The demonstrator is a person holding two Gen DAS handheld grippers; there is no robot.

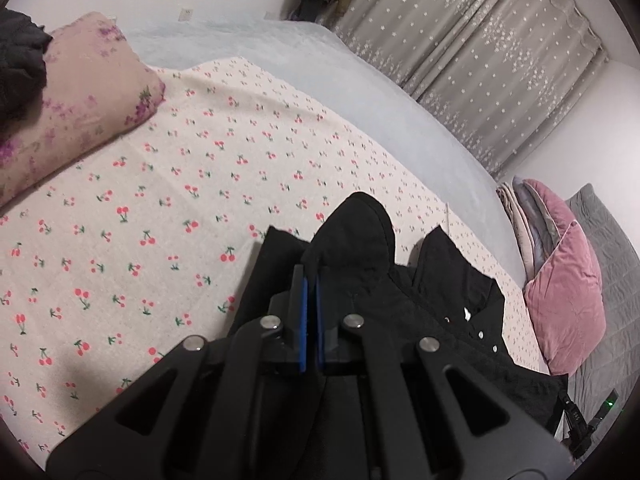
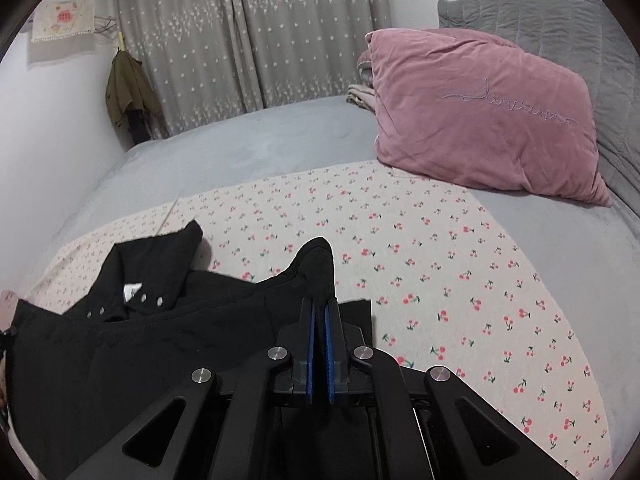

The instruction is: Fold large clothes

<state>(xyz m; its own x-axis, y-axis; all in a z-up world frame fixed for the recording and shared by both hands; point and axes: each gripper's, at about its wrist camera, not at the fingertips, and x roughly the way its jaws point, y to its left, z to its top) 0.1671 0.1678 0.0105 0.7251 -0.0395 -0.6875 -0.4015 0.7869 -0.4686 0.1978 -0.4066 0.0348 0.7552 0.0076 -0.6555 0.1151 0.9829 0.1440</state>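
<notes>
The left gripper (image 1: 311, 280) has its blue-padded fingers pressed together, pinching black cloth (image 1: 352, 232) that rises past the tips. The right gripper (image 2: 320, 308) is clamped likewise, with a fold of black cloth standing up between its pads.

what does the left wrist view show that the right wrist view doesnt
Only the left wrist view shows the floral pillow, with dark fabric lying on it, and the left gripper shut on the black jacket.

Only the right wrist view shows the wall cloth, the script stitched on the pink pillow, and the right gripper shut on the jacket.

Both show the jacket, the cherry-print sheet, the pink pillow, the grey headboard, the star curtains and a hanging olive garment.
</notes>
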